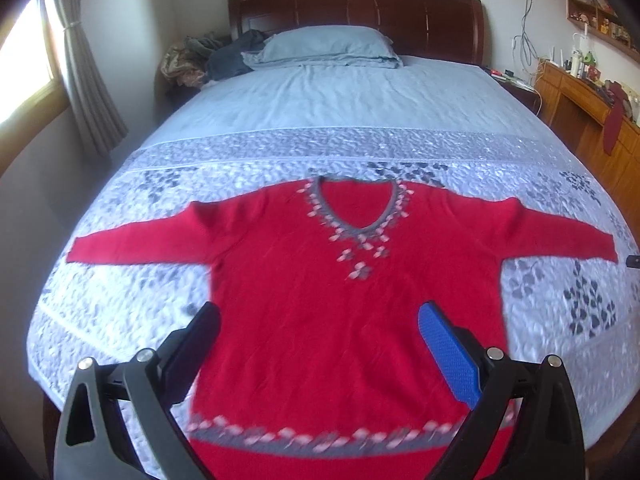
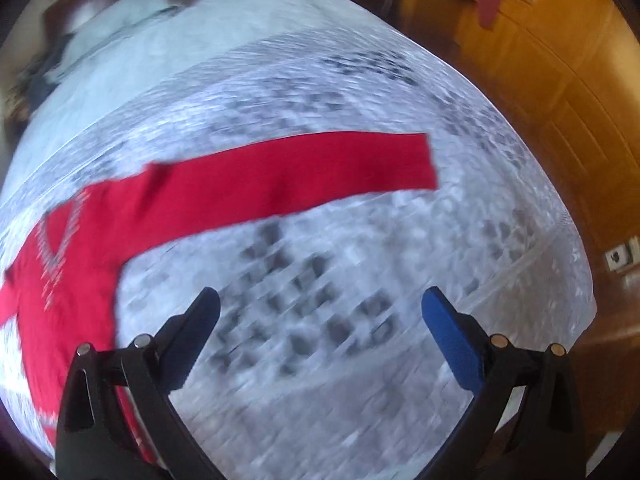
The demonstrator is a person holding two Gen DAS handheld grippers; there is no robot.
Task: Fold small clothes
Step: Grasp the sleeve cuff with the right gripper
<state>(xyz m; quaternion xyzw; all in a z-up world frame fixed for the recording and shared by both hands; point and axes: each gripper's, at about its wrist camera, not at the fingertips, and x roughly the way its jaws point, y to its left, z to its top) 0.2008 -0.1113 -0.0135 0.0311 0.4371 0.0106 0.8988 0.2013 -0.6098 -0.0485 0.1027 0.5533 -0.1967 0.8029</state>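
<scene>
A red V-neck sweater (image 1: 344, 288) with a grey and pink flower trim lies flat and face up on the bed, both sleeves spread sideways. My left gripper (image 1: 320, 316) is open and empty, hovering above the sweater's lower body. In the right wrist view the sweater's right sleeve (image 2: 304, 172) stretches across the quilt, and the body (image 2: 60, 280) is at the left. My right gripper (image 2: 320, 304) is open and empty above the bare quilt, below the sleeve. This view is motion-blurred.
The bed has a pale quilt with grey leaf print (image 1: 560, 300), a blue pillow (image 1: 328, 46) and a dark wooden headboard (image 1: 360, 12). Bundled clothes (image 1: 200, 60) lie at the head left. A wooden desk and cabinets (image 1: 592, 116) stand along the right side (image 2: 560, 100).
</scene>
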